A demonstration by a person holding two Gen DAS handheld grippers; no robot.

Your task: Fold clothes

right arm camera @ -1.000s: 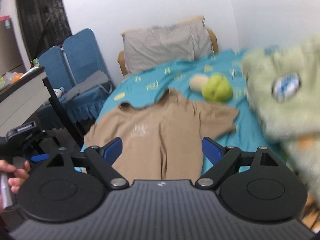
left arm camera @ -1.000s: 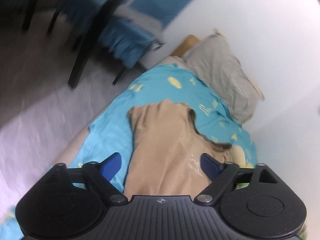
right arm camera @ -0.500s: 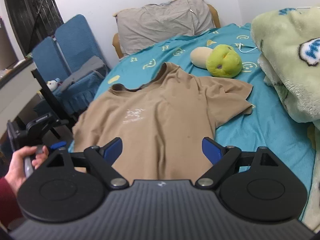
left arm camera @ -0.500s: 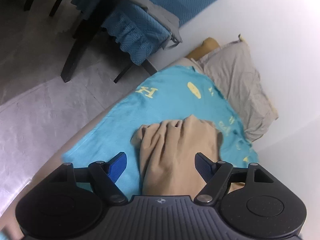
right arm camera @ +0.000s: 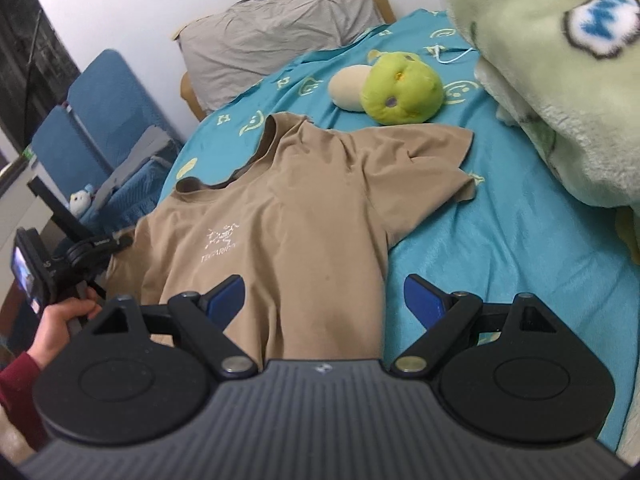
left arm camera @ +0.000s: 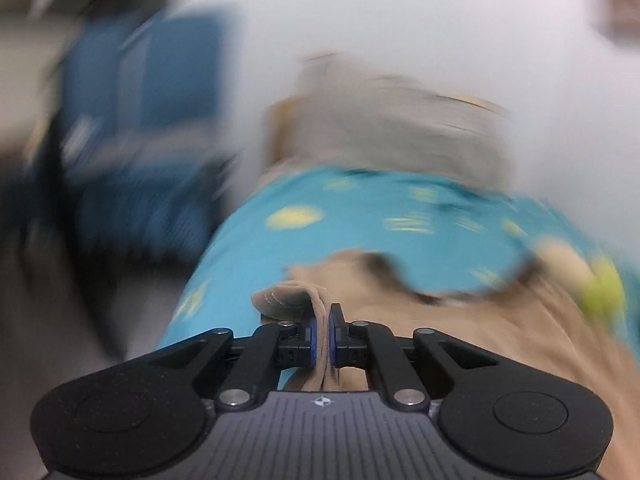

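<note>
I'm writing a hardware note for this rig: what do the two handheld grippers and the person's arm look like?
Both the left gripper and the right gripper share one build: black linkage arms with silver pivot screws, blue finger pads, round black discs either side of a ribbed grey body bearing a small white emblem. The hand shows a dark red sleeve.

Home bedroom: bed (right arm camera: 500, 240), pillow (right arm camera: 276, 28), plush toy (right arm camera: 400, 88).

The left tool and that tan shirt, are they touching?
Touching. The left wrist view shows the left tool shut, with a fold of the tan shirt pinched between its blue pads.
</note>
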